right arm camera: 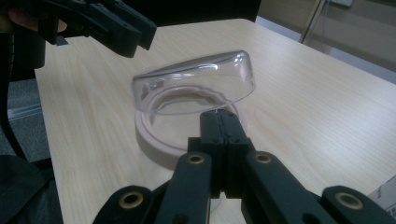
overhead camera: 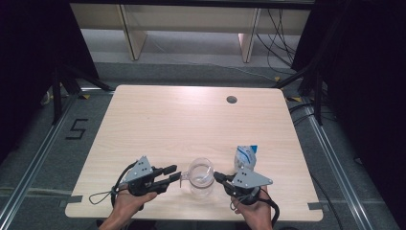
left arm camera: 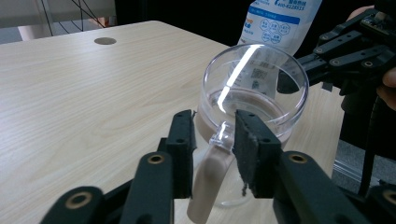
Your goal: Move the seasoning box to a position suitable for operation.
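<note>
A clear plastic mug (overhead camera: pixel 201 175) with a pale brownish base stands near the table's front edge, between my two grippers. My left gripper (overhead camera: pixel 172 173) is at its left. In the left gripper view the jaws (left arm camera: pixel 212 135) straddle the mug's handle (left arm camera: pixel 212 172) and stand open, with a gap beside the handle on the left. My right gripper (overhead camera: pixel 218 176) comes in from the right. In the right gripper view its jaws (right arm camera: pixel 218 119) are shut on the thin clear rim of the mug (right arm camera: pixel 196 86).
A white and blue pouch (overhead camera: pixel 246 155) stands just behind the right gripper, close to the mug. A round cable hole (overhead camera: pixel 231 99) lies near the table's (overhead camera: pixel 158 124) far edge. The person's hands hold both grippers at the front edge.
</note>
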A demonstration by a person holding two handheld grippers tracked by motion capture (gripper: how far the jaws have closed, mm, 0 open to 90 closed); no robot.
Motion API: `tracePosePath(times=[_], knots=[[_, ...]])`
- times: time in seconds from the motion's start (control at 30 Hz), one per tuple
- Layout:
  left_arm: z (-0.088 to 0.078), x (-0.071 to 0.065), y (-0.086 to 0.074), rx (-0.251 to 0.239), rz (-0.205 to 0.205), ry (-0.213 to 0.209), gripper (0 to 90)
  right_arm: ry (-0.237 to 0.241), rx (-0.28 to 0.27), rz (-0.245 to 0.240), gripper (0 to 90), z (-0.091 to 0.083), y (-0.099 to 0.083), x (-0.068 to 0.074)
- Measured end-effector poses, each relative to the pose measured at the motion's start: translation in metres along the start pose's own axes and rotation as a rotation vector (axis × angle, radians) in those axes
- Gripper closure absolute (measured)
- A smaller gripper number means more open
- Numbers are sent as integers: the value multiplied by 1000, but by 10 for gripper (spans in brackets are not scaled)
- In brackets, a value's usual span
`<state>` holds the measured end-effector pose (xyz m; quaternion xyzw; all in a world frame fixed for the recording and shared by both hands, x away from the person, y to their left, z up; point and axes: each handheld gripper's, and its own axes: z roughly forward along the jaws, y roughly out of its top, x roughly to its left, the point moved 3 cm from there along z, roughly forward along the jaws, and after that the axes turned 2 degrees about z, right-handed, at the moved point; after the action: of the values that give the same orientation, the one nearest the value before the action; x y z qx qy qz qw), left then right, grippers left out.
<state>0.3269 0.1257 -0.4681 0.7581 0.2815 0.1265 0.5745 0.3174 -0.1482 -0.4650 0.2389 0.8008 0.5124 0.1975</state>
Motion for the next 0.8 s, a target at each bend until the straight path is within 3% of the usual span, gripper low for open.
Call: tracePosePath(times=[0.17,0.37,0.5,0.73,0.8], knots=[[-8,3,-10,35,-17,22,496,-6,-9,1,900,1,5,2],[-12,7,-18,79,20,50,387,-2,-30,-21,900,2,14,7],[-12,5,-25,130,39,58,340,-1,-48,-39,900,3,21,11],[-11,7,-33,157,43,57,313,12,-66,-46,900,7,29,19],[-11,8,-36,171,42,56,312,28,-68,-70,900,11,32,23]])
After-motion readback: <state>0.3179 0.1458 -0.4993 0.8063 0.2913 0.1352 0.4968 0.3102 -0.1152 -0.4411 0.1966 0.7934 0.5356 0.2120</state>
